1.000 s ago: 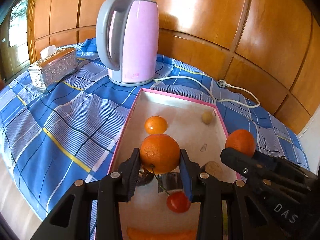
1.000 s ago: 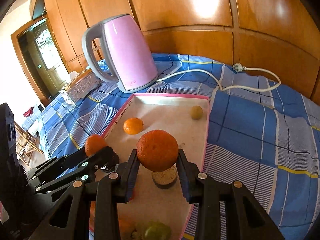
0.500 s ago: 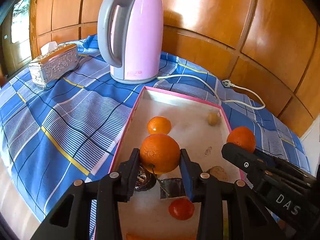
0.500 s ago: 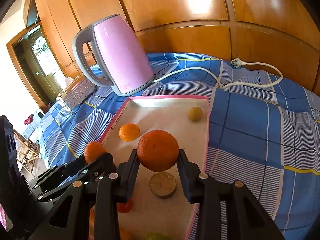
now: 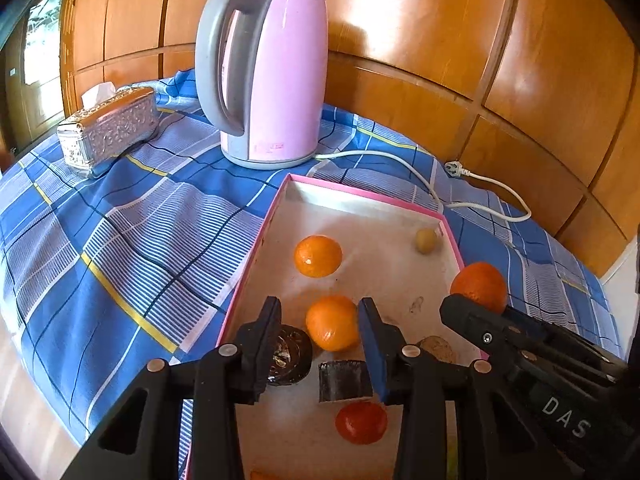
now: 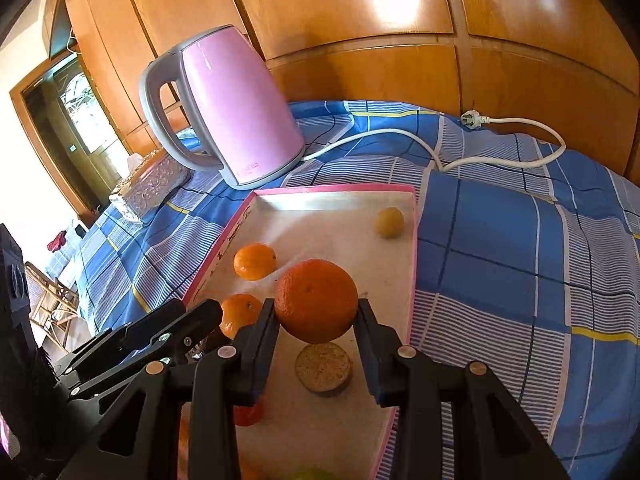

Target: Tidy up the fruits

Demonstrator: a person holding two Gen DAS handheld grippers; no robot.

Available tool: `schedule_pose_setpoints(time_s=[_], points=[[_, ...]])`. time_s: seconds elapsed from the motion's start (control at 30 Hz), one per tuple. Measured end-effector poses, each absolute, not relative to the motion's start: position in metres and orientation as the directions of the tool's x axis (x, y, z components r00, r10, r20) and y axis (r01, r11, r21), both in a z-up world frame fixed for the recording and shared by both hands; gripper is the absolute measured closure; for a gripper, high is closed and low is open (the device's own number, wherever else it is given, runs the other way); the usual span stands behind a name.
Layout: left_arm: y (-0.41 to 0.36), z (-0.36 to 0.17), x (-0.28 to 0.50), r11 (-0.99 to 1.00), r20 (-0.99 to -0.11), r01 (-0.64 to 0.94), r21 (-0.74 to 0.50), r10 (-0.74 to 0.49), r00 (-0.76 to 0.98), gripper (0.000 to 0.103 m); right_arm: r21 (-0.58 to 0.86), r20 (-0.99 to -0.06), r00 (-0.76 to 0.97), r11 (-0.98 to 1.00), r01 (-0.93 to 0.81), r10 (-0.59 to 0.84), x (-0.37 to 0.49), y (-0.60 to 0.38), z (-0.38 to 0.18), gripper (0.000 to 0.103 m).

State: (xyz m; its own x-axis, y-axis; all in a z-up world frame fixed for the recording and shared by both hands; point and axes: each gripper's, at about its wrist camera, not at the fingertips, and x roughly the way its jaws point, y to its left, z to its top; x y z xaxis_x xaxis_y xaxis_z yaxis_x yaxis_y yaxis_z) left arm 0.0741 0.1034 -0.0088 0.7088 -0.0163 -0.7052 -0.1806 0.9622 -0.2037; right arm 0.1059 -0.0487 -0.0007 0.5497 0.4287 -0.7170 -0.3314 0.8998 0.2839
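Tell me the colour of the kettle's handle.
Grey; the kettle's handle shows best in the left wrist view, against the pink kettle body.

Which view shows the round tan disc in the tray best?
The right wrist view. There the round tan disc lies in full sight on the floor of the tray, seen just under the orange gripped by the right tongs. The left wrist view shows only part of it, behind the right tongs.

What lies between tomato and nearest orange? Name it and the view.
A dark foil-like piece lies between the tomato and that orange; the left wrist view shows it.
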Motion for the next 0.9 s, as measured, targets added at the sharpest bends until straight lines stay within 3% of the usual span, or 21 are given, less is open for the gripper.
schedule_pose_setpoints(time_s=[0.57, 0.77, 0.9], points=[[0.107, -0.008, 0.067, 0.958, -0.704, -0.203, -0.201, 0.002, 0.710, 0.057, 0.275, -0.717, 0.552, 0.900, -0.337, 0.426, 0.103, -0.047, 0.000, 0.063], [0.107, -0.005, 0.060, 0.959, -0.696, -0.213, -0.188, 0.023, 0.717, 0.046, 0.261, -0.711, 0.569, 0.907, -0.330, 0.412, 0.096, -0.049, 0.003, 0.063], [0.105, -0.003, 0.054, 0.961, -0.691, -0.212, -0.179, 0.030, 0.722, 0.045, 0.253, -0.711, 0.577, 0.911, -0.325, 0.403, 0.091, -0.051, 0.004, 0.063]])
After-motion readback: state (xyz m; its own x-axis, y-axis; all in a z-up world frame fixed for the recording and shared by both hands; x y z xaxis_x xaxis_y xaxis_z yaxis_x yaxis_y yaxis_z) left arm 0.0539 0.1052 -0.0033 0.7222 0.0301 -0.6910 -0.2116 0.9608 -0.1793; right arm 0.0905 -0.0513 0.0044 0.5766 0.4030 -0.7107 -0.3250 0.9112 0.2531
